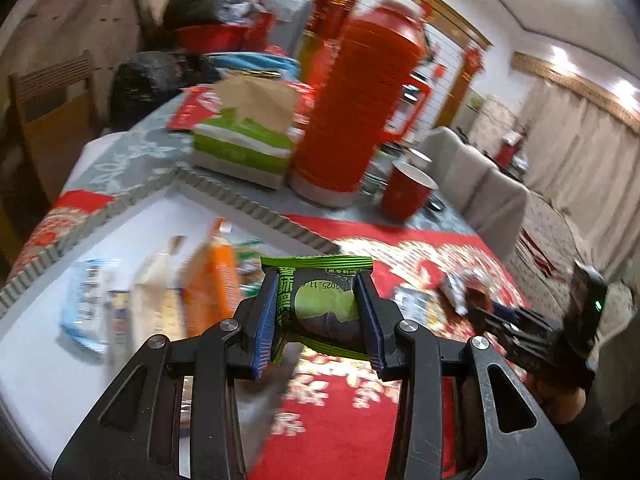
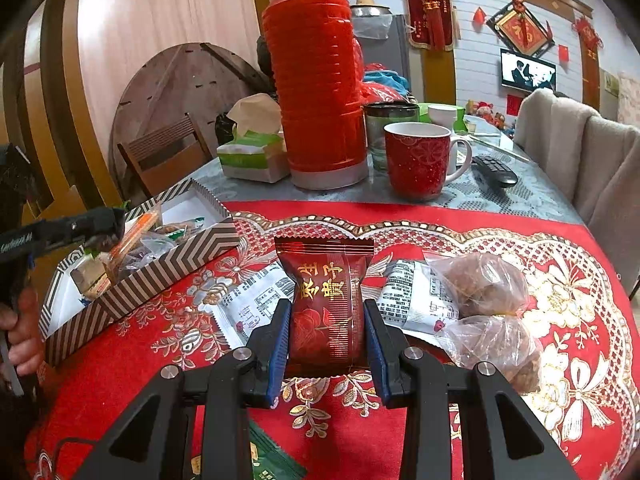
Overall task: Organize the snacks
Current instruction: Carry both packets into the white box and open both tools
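Snacks split three ways: some already in striped box [image 2: 160, 276], two in the tools, rest loose on red cloth [image 2: 400, 432].

Green packet [image 1: 320, 300] pinched between pads of left tool [image 1: 318, 312], held clear of bench, at about 3 o'clock of the box interior in left wrist view. Probably en route to the box, since box holds orange packet [image 1: 212, 288] and pale wrappers upright.

Dark red packet [image 2: 328, 308] clamped upright in right tool [image 2: 326, 340], narrow jaws on its sides, raised above cloth. Likely waiting its turn; left tool occupies the box at 9 o'clock in right wrist view.

Remaining on cloth: two white printed packets [image 2: 416, 300], two clear bags of brown pieces [image 2: 484, 280] at 3 o'clock of red packet.

Beyond at 12 o'clock: red thermos [image 2: 316, 80], red mug [image 2: 418, 160], tissue pack [image 2: 252, 156], remote [image 2: 494, 170]. Clear of working area.
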The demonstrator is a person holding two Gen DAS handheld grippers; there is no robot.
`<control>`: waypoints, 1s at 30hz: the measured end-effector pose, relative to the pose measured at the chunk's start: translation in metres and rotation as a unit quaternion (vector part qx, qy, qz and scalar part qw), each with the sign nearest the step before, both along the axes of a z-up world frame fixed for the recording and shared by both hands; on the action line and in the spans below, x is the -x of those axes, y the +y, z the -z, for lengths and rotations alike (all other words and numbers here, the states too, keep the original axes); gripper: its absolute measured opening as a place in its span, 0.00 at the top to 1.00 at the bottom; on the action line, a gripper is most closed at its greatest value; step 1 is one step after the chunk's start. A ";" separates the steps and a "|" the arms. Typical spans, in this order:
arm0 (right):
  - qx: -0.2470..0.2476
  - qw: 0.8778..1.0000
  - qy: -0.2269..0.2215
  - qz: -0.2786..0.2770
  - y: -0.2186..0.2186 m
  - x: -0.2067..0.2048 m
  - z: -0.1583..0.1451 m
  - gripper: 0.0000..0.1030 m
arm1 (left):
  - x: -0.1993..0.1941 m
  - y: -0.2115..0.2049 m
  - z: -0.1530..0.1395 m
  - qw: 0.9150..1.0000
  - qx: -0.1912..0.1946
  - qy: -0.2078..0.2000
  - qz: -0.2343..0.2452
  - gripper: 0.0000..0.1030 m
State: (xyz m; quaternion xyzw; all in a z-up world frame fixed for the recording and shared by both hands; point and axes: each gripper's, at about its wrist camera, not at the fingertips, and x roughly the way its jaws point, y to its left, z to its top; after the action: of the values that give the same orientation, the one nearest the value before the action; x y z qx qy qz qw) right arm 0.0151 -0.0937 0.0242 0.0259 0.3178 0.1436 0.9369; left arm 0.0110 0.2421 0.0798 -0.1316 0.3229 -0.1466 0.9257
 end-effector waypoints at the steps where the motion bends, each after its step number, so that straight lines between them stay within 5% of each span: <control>1: -0.004 1.000 -0.006 0.000 0.001 0.000 -0.002 0.67 | -0.001 0.005 0.000 1.000 0.000 0.002 -0.012 0.64; 14: -0.102 0.992 0.001 -0.081 0.070 -0.001 -0.045 0.67 | -0.010 0.056 0.011 0.994 0.029 0.039 -0.099 0.64; 22: -0.092 0.986 -0.001 -0.136 0.143 -0.012 -0.064 0.67 | -0.011 0.062 0.011 0.993 0.026 0.039 -0.110 0.64; 30: -0.095 0.987 0.000 -0.132 0.187 -0.039 -0.069 0.67 | -0.009 0.083 0.006 0.989 0.036 0.032 -0.142 0.64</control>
State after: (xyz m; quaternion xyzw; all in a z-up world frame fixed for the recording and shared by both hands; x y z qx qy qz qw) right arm 0.0539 0.0936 0.0931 0.0731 0.3036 0.2956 0.9028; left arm 0.0202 0.3246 0.0741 -0.2144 0.3246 -0.0207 0.9210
